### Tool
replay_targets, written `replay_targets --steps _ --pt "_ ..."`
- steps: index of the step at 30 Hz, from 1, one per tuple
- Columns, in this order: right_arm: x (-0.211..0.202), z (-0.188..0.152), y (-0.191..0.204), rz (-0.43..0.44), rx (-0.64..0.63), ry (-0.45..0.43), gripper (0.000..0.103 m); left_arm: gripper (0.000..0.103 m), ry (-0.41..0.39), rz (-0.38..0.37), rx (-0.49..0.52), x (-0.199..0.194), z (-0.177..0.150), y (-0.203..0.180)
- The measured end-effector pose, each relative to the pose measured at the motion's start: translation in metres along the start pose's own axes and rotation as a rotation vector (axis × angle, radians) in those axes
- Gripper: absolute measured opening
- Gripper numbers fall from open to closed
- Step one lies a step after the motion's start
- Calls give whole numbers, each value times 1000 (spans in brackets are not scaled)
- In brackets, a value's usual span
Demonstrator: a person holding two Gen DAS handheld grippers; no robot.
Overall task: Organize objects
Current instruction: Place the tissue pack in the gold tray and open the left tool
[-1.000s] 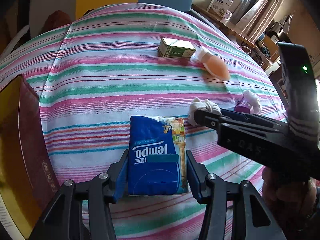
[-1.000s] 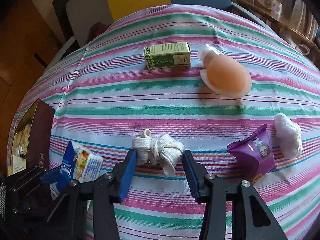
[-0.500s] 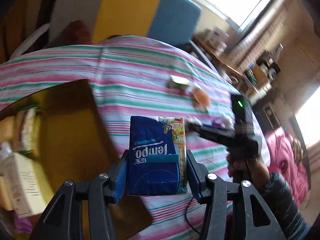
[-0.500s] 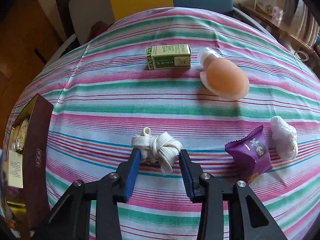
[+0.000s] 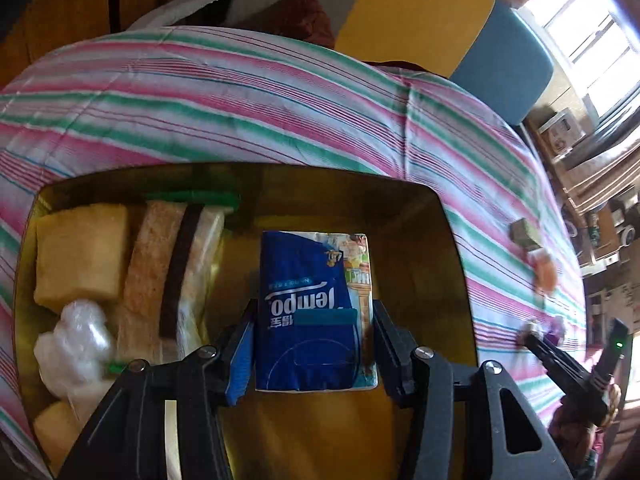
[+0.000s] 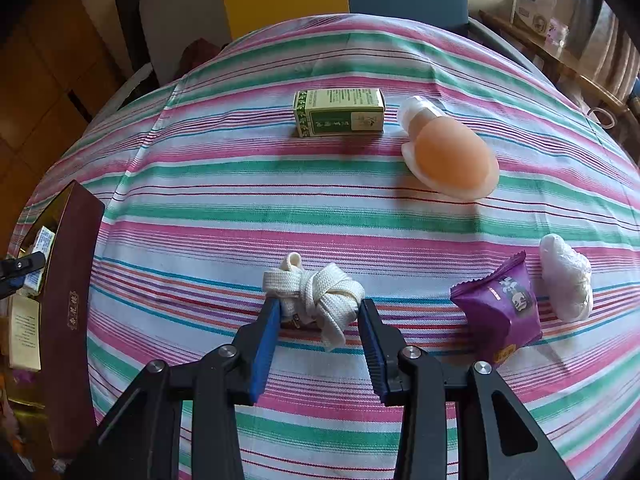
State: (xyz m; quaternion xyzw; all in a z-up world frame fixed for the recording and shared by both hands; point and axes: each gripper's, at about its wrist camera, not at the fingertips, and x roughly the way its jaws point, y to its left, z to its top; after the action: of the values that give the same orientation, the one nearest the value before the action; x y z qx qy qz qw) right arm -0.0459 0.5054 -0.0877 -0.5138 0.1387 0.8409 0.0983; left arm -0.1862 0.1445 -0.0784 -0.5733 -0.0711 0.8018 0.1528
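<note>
My left gripper [image 5: 314, 320] is shut on a blue Tempo tissue pack [image 5: 314, 312] and holds it over the gold inside of an open box [image 5: 420, 248]. The box holds yellow and tan packets [image 5: 80, 256] and a clear wrapped lump [image 5: 74, 344] at its left. In the right wrist view my right gripper [image 6: 318, 312] has its jaws on both sides of a knotted white strap bundle [image 6: 316, 292] on the striped tablecloth, pads touching or nearly touching it. The box [image 6: 64, 304] stands at the far left there, dark red outside.
On the cloth lie a green carton [image 6: 340, 114], an orange-and-white capsule-shaped object [image 6: 450, 154], a purple snack packet [image 6: 500, 308] and a white wrapped lump [image 6: 566, 278]. Chairs in grey, yellow and blue [image 5: 416, 12] stand behind the table. Shelves and a window are at the right.
My left gripper has swung left with the tissue pack, from above the tablecloth to over the open box. My right gripper's jaws have narrowed around the strap bundle.
</note>
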Motion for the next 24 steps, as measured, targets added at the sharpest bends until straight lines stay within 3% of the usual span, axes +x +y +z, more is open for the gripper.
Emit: replay_targets --steps 8,15,19,24 --pt "1 0 2 -4 -7 1 40 53 2 92 33 16 6 -5" --pt "2 1 2 -4 -6 1 40 54 -7 90 48 6 10 -5" --pt "1 0 4 -12 -16 -6 40 54 -47 56 45 -19 12 -5" --pt "-7 2 1 -6 -10 -36 37 54 -164 25 53 -73 4 7"
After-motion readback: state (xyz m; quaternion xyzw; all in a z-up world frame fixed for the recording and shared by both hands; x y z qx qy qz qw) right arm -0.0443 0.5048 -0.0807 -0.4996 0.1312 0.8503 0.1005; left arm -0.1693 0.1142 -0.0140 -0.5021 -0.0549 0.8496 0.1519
